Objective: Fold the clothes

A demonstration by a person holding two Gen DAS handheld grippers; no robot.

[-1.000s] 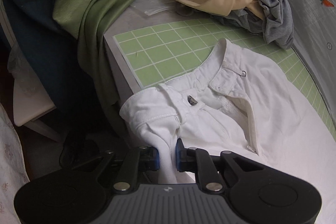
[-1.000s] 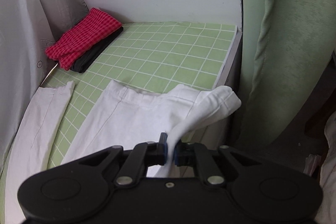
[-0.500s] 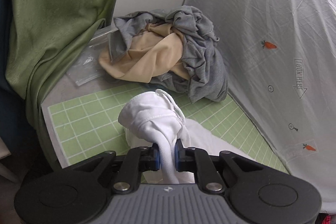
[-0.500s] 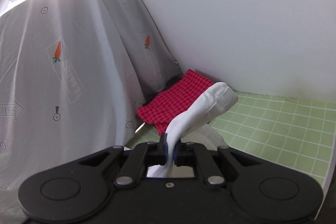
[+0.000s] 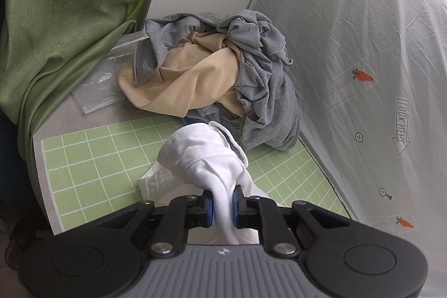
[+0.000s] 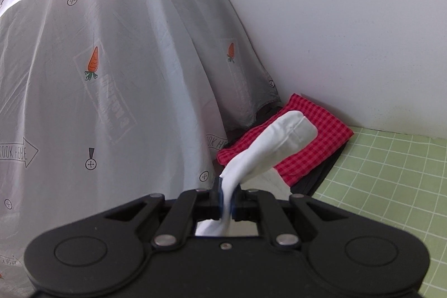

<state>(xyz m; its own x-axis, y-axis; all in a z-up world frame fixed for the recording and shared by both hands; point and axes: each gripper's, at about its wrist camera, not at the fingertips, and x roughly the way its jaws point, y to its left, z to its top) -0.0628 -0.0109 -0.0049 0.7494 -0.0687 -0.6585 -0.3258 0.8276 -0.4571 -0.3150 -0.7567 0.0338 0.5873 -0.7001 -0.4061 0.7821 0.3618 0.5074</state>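
White cotton fills both grips. The left gripper (image 5: 222,205) is clamped on a bunched corner of the white trousers (image 5: 206,158), at what looks like the waistband end, and the right gripper (image 6: 227,196) is pinched tight on another bunch of the same garment, apparently a leg end. In each view the cloth rises out of the jaws and flops forward, so the trousers hang below and between the two grippers, their long axis running from one to the other. Neither is nearer; they share the load.

Beyond the left gripper, part of the garment lies on the green grid mat (image 5: 83,158), with a crumpled grey and beige pile (image 5: 223,74) farther off. Beyond the right gripper, a folded red checked cloth (image 6: 307,147) lies at the far corner beside the carrot-print curtain (image 6: 111,74). The coming move likely lays the held edge forward.
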